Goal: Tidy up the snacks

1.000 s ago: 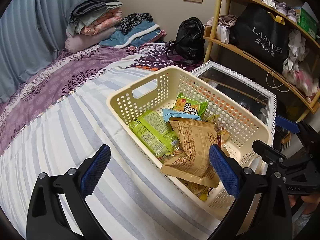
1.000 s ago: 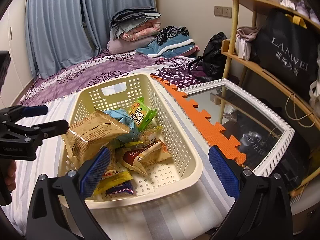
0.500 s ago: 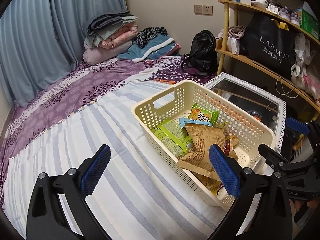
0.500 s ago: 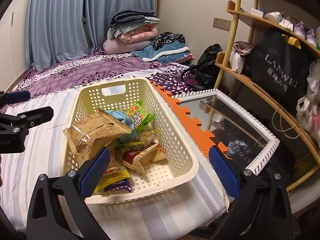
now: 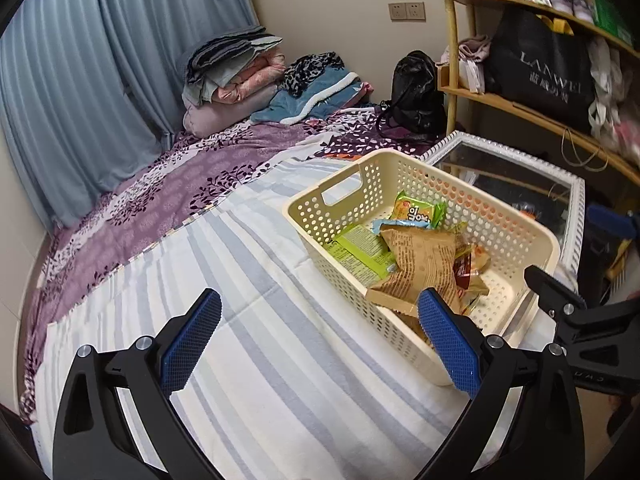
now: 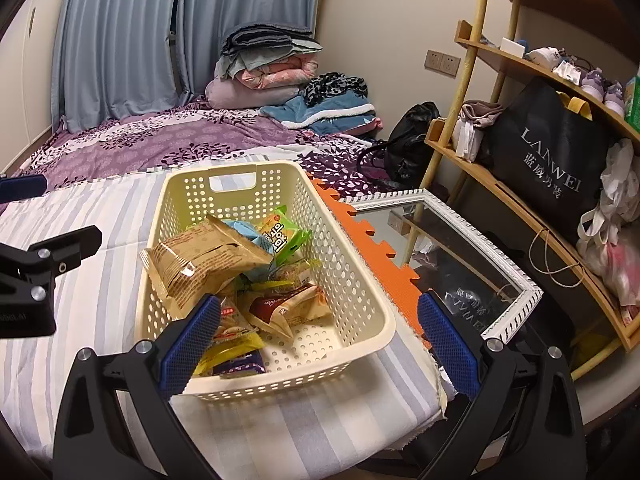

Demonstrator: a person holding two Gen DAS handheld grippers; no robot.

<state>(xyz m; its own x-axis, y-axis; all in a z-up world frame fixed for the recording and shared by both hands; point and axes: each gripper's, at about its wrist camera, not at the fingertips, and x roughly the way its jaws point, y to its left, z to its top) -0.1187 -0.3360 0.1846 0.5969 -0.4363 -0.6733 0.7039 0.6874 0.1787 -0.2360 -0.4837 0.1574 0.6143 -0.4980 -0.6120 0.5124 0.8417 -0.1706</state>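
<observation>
Cream perforated basket (image 6: 360, 280) on a striped bedsheet (image 5: 248, 280), near the bed's corner, just beside an orange foam mat (image 6: 376, 248) and a white-framed mirror (image 6: 512, 276). Inside, heaped toward the near-left end: large brown packet (image 6: 204, 258) lying on top, tilted; beneath and behind it, a light blue packet (image 6: 244, 232) and a green-and-orange packet (image 6: 282, 234) leaning toward the handle end. Lower down, a brown-and-maroon packet (image 6: 286, 308), yellow wrappers (image 6: 236, 346) and a purple one (image 6: 240, 366) on the basket floor. Flat green packet (image 5: 356, 250) against the left wall, seen from the left wrist view. Far-right part of the basket floor bare.

Left gripper (image 5: 320, 340) held over the sheet beside the basket, jaws spread wide, nothing between them. Right gripper (image 6: 318, 344) above the basket's near rim, jaws likewise wide apart and holding nothing; left pad (image 6: 190, 344) overlapping the heap in view, contact impossible to judge.

Beyond: purple floral bedding (image 6: 140, 144), folded blankets (image 6: 264, 64), black backpack (image 6: 412, 140), wooden shelving (image 6: 520, 184) with a black shopping bag (image 6: 552, 148).
</observation>
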